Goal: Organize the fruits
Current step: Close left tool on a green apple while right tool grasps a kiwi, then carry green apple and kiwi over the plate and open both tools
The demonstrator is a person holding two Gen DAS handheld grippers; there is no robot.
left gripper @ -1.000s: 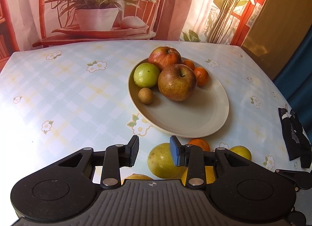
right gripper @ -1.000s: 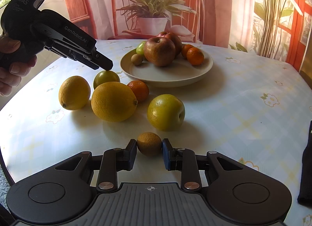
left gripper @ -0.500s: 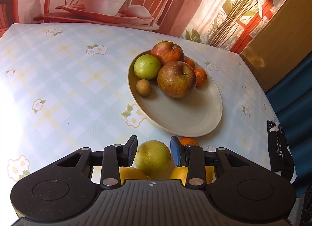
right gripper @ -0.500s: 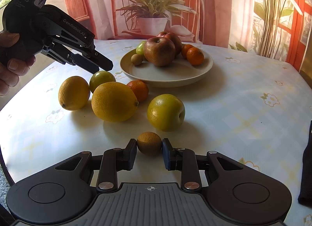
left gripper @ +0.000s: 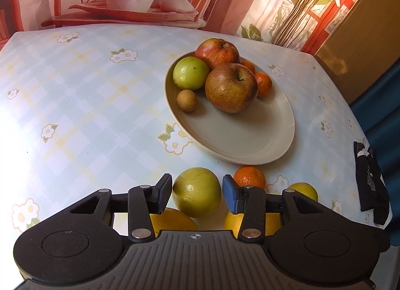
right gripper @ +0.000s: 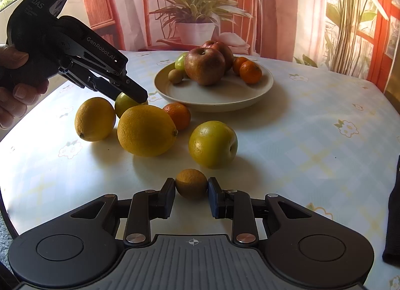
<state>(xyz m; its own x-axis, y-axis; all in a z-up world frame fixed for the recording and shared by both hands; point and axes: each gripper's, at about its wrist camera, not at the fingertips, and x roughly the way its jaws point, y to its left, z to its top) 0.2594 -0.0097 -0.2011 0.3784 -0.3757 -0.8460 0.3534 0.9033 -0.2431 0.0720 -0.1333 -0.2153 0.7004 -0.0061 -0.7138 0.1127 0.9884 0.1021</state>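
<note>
Left wrist: left gripper (left gripper: 197, 192) jaws opening around green fruit (left gripper: 197, 192); right gripper (right gripper: 191, 193) clamps small brown fruit (right gripper: 191, 187).

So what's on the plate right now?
The plate holds two reddish apples, a green apple, a small brown fruit and two mandarins. Anything directly behind the apples is hidden in both views.

In the left wrist view, the left half of the surface (left gripper: 75, 104) lies bare, open for passage. The plate (left gripper: 250, 145) is free in its lower half; apples (left gripper: 231, 87) crowd its upper part. In the right wrist view, lemons (right gripper: 146, 131) and a yellow apple (right gripper: 212, 143) block the middle; the right side stays clear up to a dark cloth (right gripper: 393, 215) at the edge.
</note>
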